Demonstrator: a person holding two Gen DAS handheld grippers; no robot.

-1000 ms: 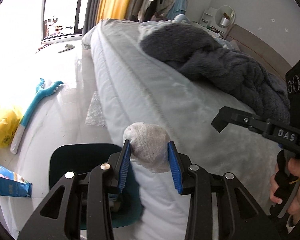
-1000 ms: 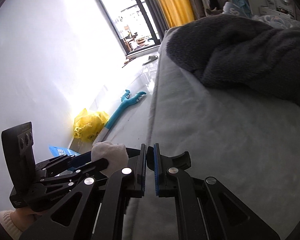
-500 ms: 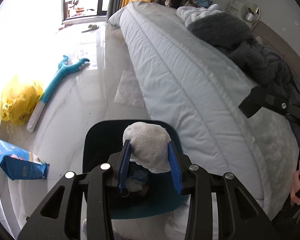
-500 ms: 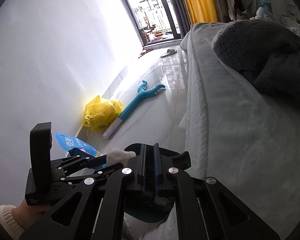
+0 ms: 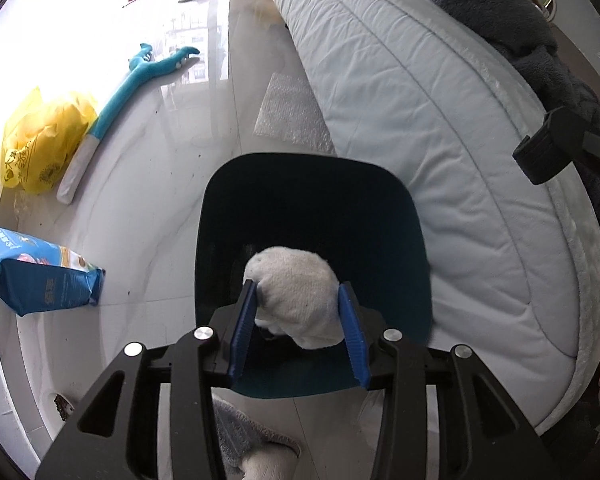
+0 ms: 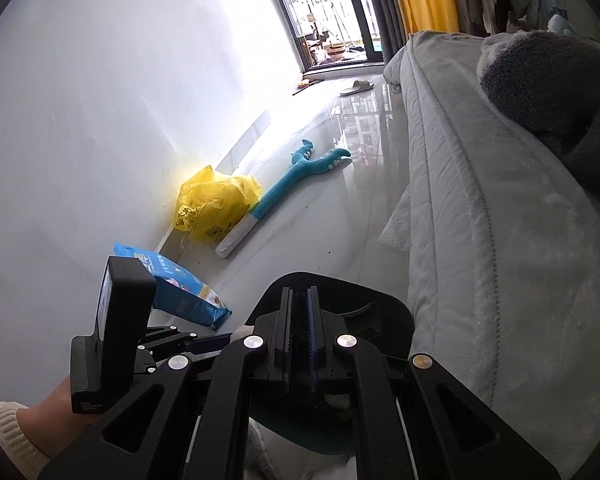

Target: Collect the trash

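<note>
One bin (image 5: 228, 216), one white wad (image 5: 296, 292), one yellow bag (image 5: 40, 144), one blue pouch (image 5: 36, 280), one slipper (image 6: 356, 87).

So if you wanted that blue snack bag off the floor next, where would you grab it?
Probably the flattened sealed end of the blue bag, nearest the dark bin. It lies on its side on the floor, so come from above with the free right tool, fingers straddling that thin edge.

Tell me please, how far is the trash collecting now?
Done: I cannot see anything already inside the dark bin. In hand: the left gripper holds a white wad between its blue fingers, right above the bin opening, not yet released. The right gripper is shut and empty. Possibly left on the floor: the yellow bag, blue packet and bubble wrap.
</note>
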